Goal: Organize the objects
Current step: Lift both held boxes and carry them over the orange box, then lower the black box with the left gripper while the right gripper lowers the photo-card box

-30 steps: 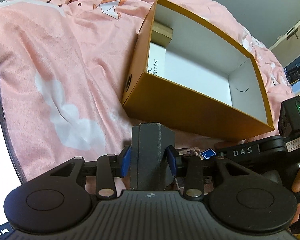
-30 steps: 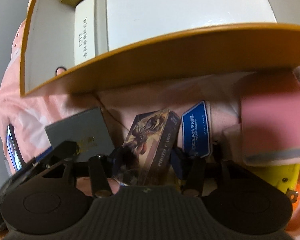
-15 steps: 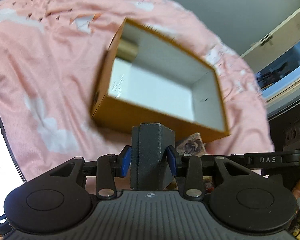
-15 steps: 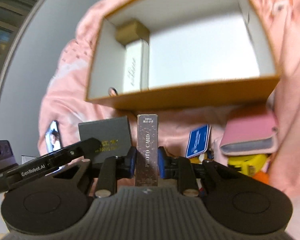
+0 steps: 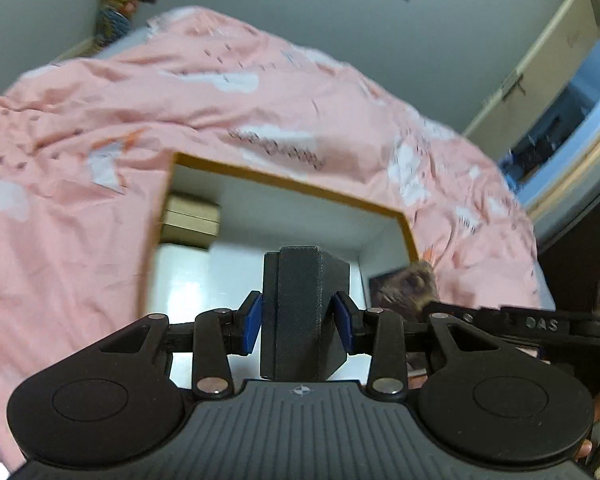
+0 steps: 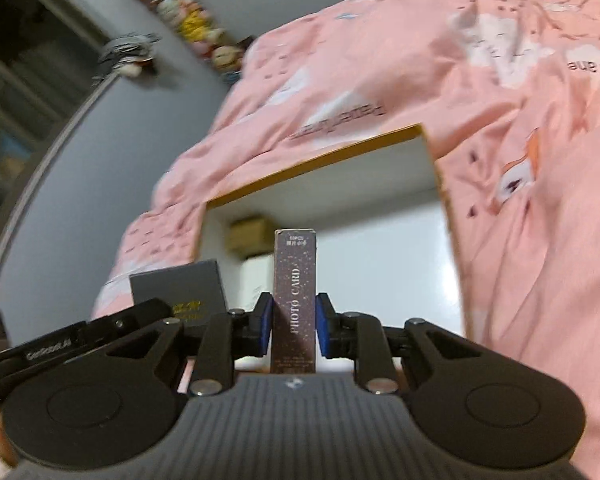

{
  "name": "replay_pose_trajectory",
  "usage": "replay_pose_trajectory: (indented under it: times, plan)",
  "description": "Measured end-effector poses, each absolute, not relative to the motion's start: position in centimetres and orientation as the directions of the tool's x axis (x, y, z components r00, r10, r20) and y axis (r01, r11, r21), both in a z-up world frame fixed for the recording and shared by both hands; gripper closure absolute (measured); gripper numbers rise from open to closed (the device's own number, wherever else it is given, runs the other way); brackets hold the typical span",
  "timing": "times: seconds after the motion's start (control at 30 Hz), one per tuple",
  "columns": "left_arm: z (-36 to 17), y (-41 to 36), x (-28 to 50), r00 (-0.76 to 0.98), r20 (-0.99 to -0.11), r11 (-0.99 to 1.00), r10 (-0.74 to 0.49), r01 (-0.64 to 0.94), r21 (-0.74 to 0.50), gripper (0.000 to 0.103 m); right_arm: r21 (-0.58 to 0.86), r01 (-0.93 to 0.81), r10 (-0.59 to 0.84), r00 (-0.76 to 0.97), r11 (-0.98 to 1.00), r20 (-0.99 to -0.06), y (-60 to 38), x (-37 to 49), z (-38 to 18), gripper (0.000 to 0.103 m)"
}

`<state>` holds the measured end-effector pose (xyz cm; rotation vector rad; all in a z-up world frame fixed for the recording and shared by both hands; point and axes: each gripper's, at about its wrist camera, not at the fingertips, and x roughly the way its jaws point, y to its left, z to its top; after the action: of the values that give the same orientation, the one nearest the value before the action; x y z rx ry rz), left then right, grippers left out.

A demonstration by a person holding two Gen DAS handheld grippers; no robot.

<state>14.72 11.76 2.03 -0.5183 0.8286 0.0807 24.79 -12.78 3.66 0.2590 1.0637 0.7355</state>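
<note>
We see the bed (image 5: 80, 152) filling most of both views, its pink quilt (image 6: 520, 240) rumpled and rising in a hump toward the far edge, where a grey wall meets it. On the quilt sits the open cardboard box (image 5: 284, 184), orange-brown outside and white inside; its far rim and right rim show plainly in both views, while the near rim is hidden behind our tools. Inside, a tan carton (image 5: 190, 220) is tucked into the far left corner, with a white carton (image 5: 184, 276) just nearer along the left wall. The rest of the white floor (image 6: 400, 272), from the middle across to the right wall, lies bare, and the quilt to the right of the box is unbroken cloth.

Our left gripper (image 5: 298, 320) has its jaws pinching a dark grey box (image 5: 300, 312), held upright above the near middle of the cardboard box. In the right wrist view that same grey box shows gold lettering on its face. Our right gripper (image 6: 293, 330) has its jaws pinching a slim photo card box (image 6: 294, 300), standing on end with its spine toward us, just right of the grey one and raised in front of the box's opening. The two held boxes sit near each other but apart.
</note>
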Motion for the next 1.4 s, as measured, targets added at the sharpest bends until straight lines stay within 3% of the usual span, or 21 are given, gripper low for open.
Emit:
replay_pose_trajectory:
  times: [0.23, 0.5, 0.73, 0.97, 1.4]
  plan:
    - [-4.8, 11.4, 18.2, 0.527, -0.830, 0.866, -0.183, -0.313, -0.390, 0.060, 0.471, -0.399, 0.585, 0.238, 0.787, -0.775, -10.9, 26.7, -1.8, 0.079]
    - [-7.5, 11.3, 19.5, 0.439, -0.877, 0.884, -0.196, -0.309, -0.352, 0.059, 0.461, -0.416, 0.570, 0.189, 0.784, -0.799, -9.4, 27.0, -4.9, 0.079]
    - [-7.8, 11.7, 19.4, 0.423, -0.882, 0.883, -0.207, -0.308, -0.355, 0.058, 0.462, -0.420, 0.571, 0.182, 0.781, -0.800, -9.4, 26.7, -5.5, 0.079]
    - [-6.7, 11.2, 18.6, 0.423, -0.905, 0.937, -0.051, -0.292, -0.189, 0.058, 0.441, -0.420, 0.554, 0.198, 0.793, -0.808, -9.0, 26.5, -5.6, 0.079]
    - [-5.1, 12.1, 17.3, 0.568, -0.822, 0.918, -0.042, -0.303, -0.257, 0.058, 0.485, -0.426, 0.586, 0.141, 0.764, -0.798, -6.6, 25.8, -6.1, 0.079]
